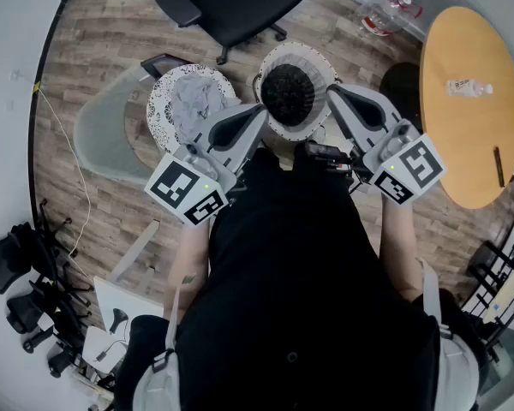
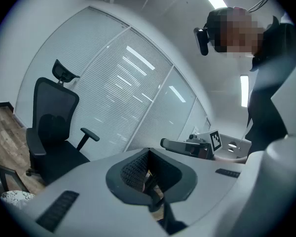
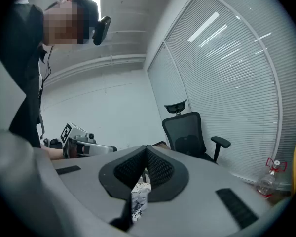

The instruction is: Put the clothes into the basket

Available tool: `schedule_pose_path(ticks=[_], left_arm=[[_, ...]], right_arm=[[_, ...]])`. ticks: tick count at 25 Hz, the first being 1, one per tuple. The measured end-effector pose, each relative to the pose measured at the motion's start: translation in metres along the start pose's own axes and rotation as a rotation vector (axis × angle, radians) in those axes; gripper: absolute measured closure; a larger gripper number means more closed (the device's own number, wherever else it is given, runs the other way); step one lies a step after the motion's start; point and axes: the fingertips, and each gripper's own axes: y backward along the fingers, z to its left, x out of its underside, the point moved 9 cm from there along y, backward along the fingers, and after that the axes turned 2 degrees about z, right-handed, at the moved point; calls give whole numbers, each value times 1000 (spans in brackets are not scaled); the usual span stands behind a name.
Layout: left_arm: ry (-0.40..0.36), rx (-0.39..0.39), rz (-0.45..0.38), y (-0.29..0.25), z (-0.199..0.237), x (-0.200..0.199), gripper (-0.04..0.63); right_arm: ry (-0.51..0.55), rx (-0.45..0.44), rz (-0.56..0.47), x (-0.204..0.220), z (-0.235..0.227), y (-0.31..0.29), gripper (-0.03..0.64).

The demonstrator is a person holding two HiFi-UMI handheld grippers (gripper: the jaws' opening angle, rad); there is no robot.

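A white lace-patterned basket stands on the wooden floor with grey clothes lying in it. My left gripper is held level just right of the basket, shut and empty. My right gripper is raised on the other side of the person's head, its jaws together with nothing between them. In the left gripper view the jaws meet at the tips, and the basket's rim shows at the lower left. The right gripper view shows its own closed jaws with a bit of white patterned basket below them.
A black office chair stands beyond the basket. To the right are a round wooden table with a bottle on it and a clear container on the floor. A glass-topped table stands left of the basket, with folded black chairs further left.
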Motion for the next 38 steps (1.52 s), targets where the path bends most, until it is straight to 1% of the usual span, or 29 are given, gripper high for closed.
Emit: schedule_pose_path(ticks=[5, 11, 14, 16, 18, 21, 24, 27, 33, 35, 38], left_arm=[[0, -5, 12, 1, 5, 1, 588], [-12, -12, 10, 3, 9, 3, 588], [2, -20, 4, 6, 12, 5, 588], [26, -15, 18, 6, 16, 9, 588], [42, 1, 45, 4, 18, 15, 588], [36, 13, 77, 3, 20, 27, 588], [33, 5, 78, 3, 20, 36, 586], [45, -18, 93, 4, 26, 50, 586], [9, -122, 226, 11, 51, 86, 586], [32, -154, 240, 17, 62, 96, 586], [91, -203, 226, 28, 75, 105, 586]], right_arm=[[-5, -3, 0, 0, 1, -4, 600], [-103, -78, -75, 1, 0, -7, 600], [-90, -66, -69, 2, 2, -11, 600], [-85, -48, -68, 3, 1, -15, 600], [-107, -31, -79, 4, 1, -19, 600], [-150, -35, -85, 6, 6, -25, 600], [-165, -43, -58, 13, 14, -31, 600], [-175, -48, -19, 19, 18, -36, 600], [-177, -55, 56, 27, 25, -43, 600], [-178, -62, 80, 30, 29, -46, 600], [-176, -80, 111, 35, 35, -50, 600]])
